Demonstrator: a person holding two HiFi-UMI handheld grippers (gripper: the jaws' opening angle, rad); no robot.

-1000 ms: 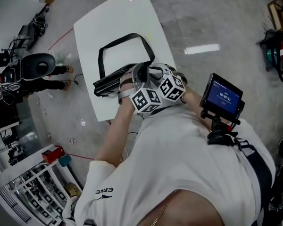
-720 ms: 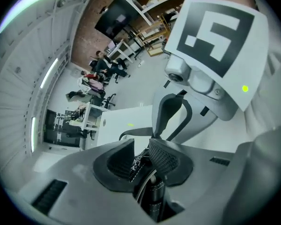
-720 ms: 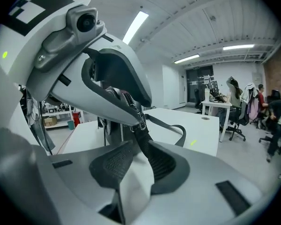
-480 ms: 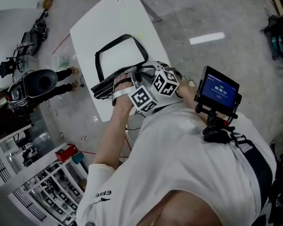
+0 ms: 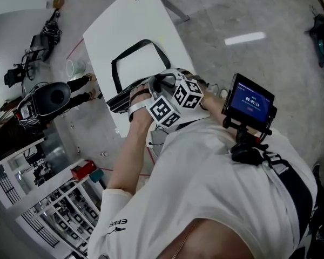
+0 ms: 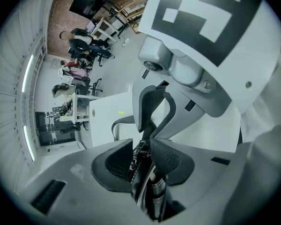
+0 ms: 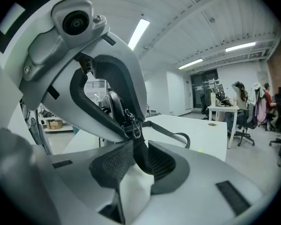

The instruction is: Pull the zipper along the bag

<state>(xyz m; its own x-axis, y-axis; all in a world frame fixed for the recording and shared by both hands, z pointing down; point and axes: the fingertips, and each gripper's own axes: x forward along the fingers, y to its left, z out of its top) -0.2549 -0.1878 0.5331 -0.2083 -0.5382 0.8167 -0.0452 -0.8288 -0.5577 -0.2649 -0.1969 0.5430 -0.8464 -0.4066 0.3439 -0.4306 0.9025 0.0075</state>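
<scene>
Zipper pull [image 6: 135,163] hangs loose between the left claw's [image 6: 141,156] spread pads, which have just been opening; the right claw [image 7: 138,162] pinches the black strap [image 7: 140,145]. The bag [image 5: 121,96] lies at the surface's [image 5: 113,31] near edge. It looks soft and light, likely to bunch, so grip the small pull.

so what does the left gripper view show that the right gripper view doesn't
Only the left gripper view: the gap at the left gripper's pads; its jaws have just been opening, and the zipper pull hangs loose between them. Only the right gripper view: the right gripper clamped on black webbing, plus ceiling lights. Both: the white table and the strap loop.
</scene>
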